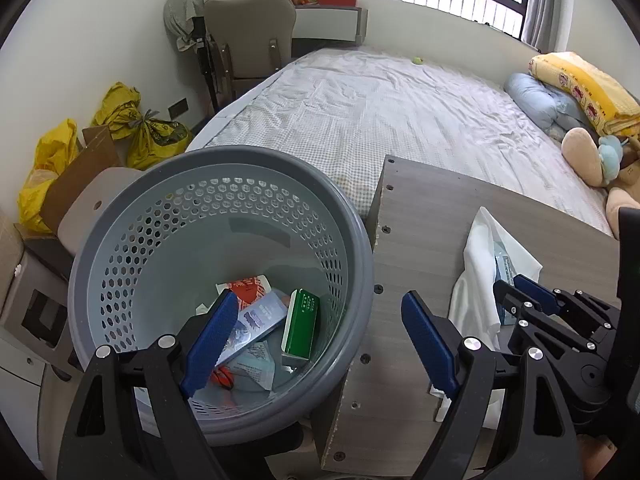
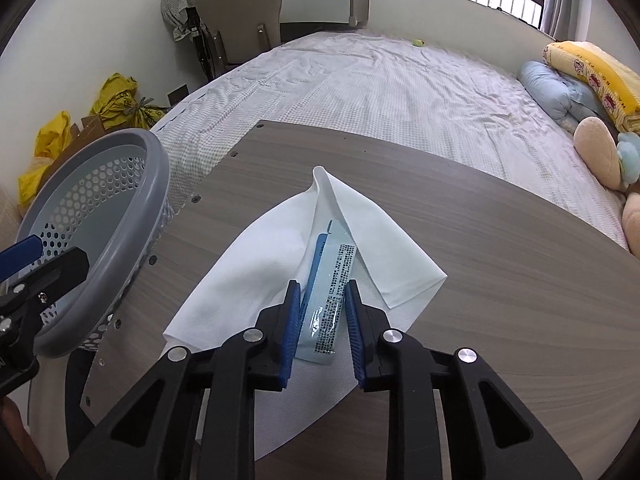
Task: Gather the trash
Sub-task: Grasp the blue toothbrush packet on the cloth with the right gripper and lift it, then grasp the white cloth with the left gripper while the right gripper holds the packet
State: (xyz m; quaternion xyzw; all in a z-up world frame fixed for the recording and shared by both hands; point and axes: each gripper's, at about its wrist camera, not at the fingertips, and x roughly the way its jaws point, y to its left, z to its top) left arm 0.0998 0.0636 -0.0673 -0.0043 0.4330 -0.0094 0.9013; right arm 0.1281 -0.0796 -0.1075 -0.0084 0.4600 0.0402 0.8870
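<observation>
A pale blue sachet (image 2: pixel 330 300) printed with black text lies on a folded white tissue (image 2: pixel 256 276) on the grey wood-grain table (image 2: pixel 500 264). The right gripper (image 2: pixel 322 330) has its fingers either side of the sachet, slightly apart and not clamped. Beside the table's left edge sits the grey perforated bin (image 1: pixel 120 216), holding a green box (image 1: pixel 301 322), a light blue packet (image 1: pixel 260 316), a red-and-white wrapper (image 1: pixel 250 288) and crumpled paper. The left gripper (image 1: pixel 318 344) hangs wide open, empty, over the bin's rim.
</observation>
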